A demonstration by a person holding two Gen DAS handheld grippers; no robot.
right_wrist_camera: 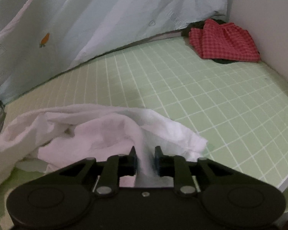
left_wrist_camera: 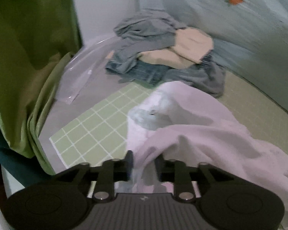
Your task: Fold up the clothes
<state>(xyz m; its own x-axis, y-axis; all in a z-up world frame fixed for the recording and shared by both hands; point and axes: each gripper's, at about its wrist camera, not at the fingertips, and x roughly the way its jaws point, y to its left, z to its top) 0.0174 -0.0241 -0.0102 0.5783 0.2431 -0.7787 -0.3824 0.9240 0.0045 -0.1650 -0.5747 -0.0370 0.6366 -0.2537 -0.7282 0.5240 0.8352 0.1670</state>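
A white garment [left_wrist_camera: 211,134] lies crumpled on the green grid mat [left_wrist_camera: 90,134]. My left gripper [left_wrist_camera: 144,159] is shut on a fold of its edge, the cloth bunched between the black fingers. In the right wrist view the same white garment [right_wrist_camera: 98,130] spreads to the left of the mat [right_wrist_camera: 211,103]. A pinched ridge of it runs up between the fingers of my right gripper [right_wrist_camera: 145,151], which is shut on it. Both grips sit at the near side of the cloth.
A pile of grey, denim and beige clothes [left_wrist_camera: 163,53] sits at the far end of the mat. A red checked cloth [right_wrist_camera: 222,40] lies in the far right corner by a white wall. Pale blue printed fabric [right_wrist_camera: 86,28] hangs behind; green fabric [left_wrist_camera: 28,57] hangs at left.
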